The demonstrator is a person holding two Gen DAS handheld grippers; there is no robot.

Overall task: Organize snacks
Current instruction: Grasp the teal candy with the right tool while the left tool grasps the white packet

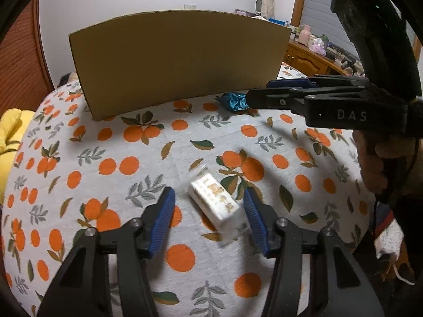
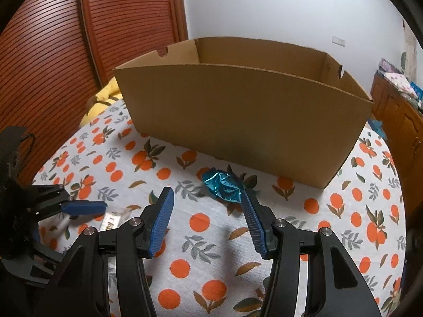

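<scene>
Two claws gape: left claw [image 1: 208, 211] straddles white pack [image 1: 218, 206], untouched; right claw [image 2: 207, 211] behind blue wrapper [image 2: 223, 186]; "DAS" on right claw.

Snack items and container on the desk, counted.
One cardboard box [image 2: 238, 121]; one white snack packet [image 1: 218, 203]; one blue foil-wrapped snack [image 2: 223, 187]; two grippers, left gripper [image 1: 208, 211] and right gripper [image 2: 208, 211].

wrapper [image 2: 223, 188] before box [image 2: 238, 121], on tablecloth [image 2: 330, 227]
</scene>
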